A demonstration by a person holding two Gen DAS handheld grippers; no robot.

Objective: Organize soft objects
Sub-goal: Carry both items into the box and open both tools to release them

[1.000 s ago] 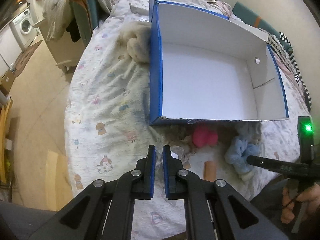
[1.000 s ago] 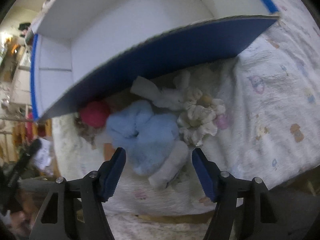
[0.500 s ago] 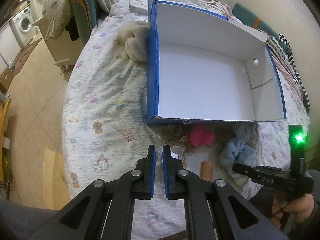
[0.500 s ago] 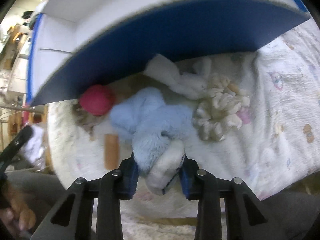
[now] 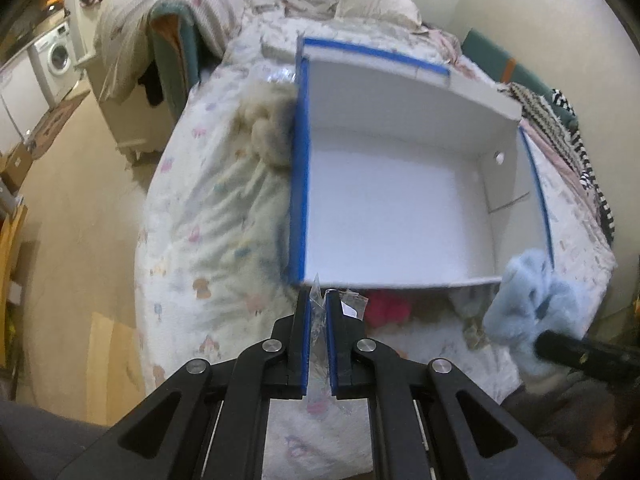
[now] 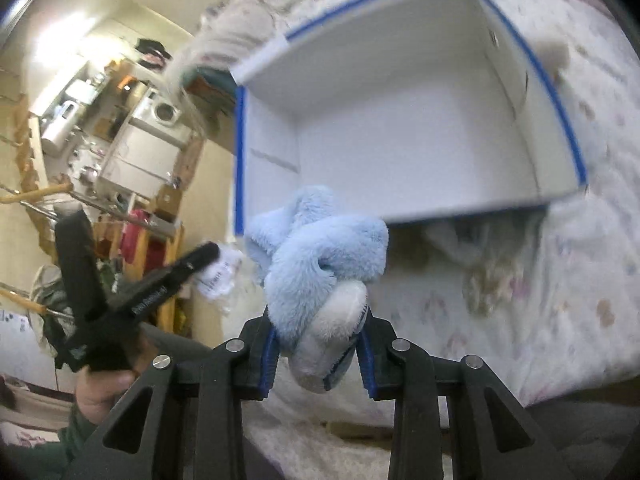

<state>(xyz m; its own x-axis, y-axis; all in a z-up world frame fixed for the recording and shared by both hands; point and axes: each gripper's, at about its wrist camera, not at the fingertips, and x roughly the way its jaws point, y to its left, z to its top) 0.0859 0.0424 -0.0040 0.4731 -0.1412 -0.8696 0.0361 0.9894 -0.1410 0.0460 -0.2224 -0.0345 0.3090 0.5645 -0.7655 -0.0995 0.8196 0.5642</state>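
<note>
My right gripper is shut on a light blue plush toy with a white sole, held in the air just in front of the box's near wall. That toy also hangs at the right of the left wrist view. The open box, white inside with blue edges, lies on the bed with nothing in it. My left gripper is shut on a crumpled clear plastic wrapper with a white label, near the box's front left corner. A pink plush ball lies on the bed against the near wall.
A cream fluffy toy rests against the box's left side. Pale soft things lie on the patterned quilt by the near wall. The floor drops away left of the bed. Bedding and pillows pile up behind the box.
The right gripper closed on the blue plush toy and lifted it off the bed to the height of the box's rim. The left gripper rose a little, still shut on the wrapper.
</note>
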